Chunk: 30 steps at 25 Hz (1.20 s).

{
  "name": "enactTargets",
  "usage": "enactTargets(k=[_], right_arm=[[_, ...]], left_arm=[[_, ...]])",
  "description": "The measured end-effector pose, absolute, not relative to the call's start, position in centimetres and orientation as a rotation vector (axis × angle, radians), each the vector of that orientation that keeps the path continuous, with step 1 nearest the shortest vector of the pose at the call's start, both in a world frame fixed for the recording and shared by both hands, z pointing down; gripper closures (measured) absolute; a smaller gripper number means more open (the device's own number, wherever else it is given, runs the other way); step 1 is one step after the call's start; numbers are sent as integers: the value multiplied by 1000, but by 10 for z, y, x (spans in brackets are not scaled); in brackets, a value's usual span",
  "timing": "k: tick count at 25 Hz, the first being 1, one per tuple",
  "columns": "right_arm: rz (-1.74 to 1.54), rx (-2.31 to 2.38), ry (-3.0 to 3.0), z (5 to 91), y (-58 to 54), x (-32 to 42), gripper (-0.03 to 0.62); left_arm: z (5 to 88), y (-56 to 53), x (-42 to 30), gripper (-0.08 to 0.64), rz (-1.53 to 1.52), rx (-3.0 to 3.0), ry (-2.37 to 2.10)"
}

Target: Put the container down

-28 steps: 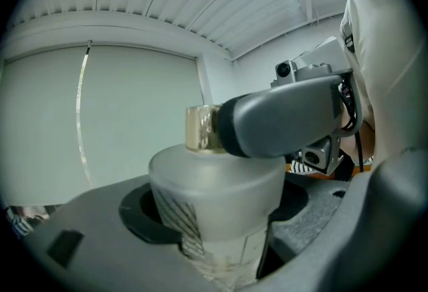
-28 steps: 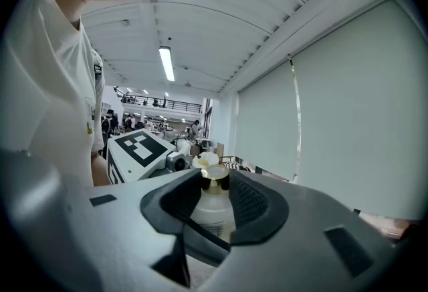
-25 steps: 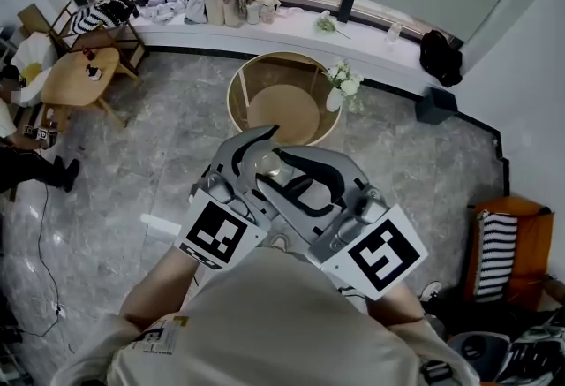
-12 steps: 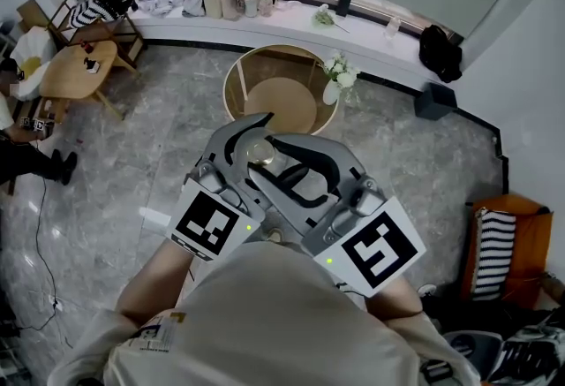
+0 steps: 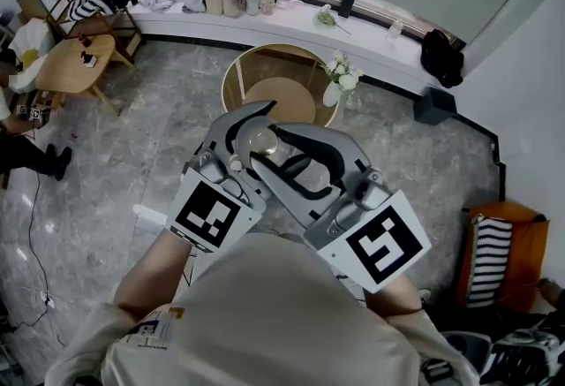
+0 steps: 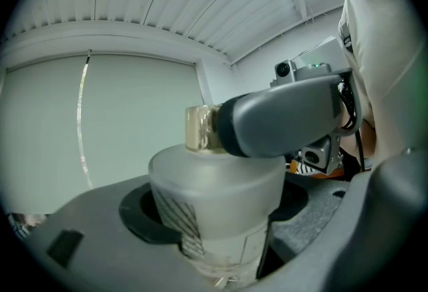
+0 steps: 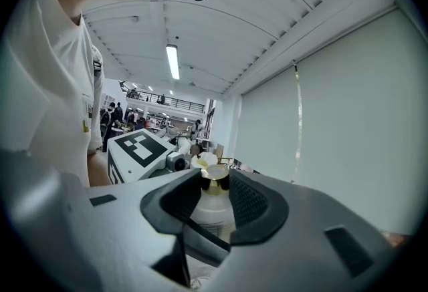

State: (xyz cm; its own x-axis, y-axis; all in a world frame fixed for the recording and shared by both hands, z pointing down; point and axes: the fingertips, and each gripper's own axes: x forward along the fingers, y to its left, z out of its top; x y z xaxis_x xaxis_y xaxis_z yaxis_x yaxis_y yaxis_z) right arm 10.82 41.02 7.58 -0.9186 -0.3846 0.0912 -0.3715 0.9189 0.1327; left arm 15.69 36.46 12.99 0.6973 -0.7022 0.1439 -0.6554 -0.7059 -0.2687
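A frosted container [image 6: 214, 197] with a gold cap [image 6: 199, 127] hangs in the air between both grippers, in front of my chest. My left gripper [image 6: 215, 220] is shut on its frosted body. My right gripper [image 7: 215, 185] crosses over from the other side and is shut on the gold cap [image 7: 215, 177], with the container's body [image 7: 210, 210] below its pads. In the head view the cap [image 5: 263, 141] shows where the left gripper [image 5: 247, 130] and the right gripper [image 5: 284, 155] cross, high over the floor.
Below and ahead stands a round wooden table [image 5: 238, 84] with a white vase of flowers [image 5: 340, 79] at its rim. A window ledge [image 5: 291, 22] holds bags and clothes. A small wooden table [image 5: 79, 62] and a person [image 5: 18, 150] are at left, an orange chair [image 5: 499, 252] at right.
The left gripper and the container have edged slightly up the picture. Both grips are the same as before.
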Motion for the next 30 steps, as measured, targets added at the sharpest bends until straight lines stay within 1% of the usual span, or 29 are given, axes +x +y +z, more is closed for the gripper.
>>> enactTargets(k=[6, 12, 18, 22, 30], right_arm=[[-191, 602, -2953, 95, 389, 100, 466], [-160, 618, -2942, 90, 348, 78, 466], [-149, 634, -2926, 105, 307, 52, 466], [-134, 640, -2919, 115, 265, 35, 466], [-48, 656, -2879, 110, 161, -5, 468]], left_arm=[[149, 343, 149, 213, -331, -2715, 1098], [145, 304, 127, 213, -329, -2745, 1097], [161, 264, 102, 213, -366, -2736, 1069], [173, 223, 85, 213, -378, -2743, 1077], [170, 122, 45, 213, -422, -2786, 1070]])
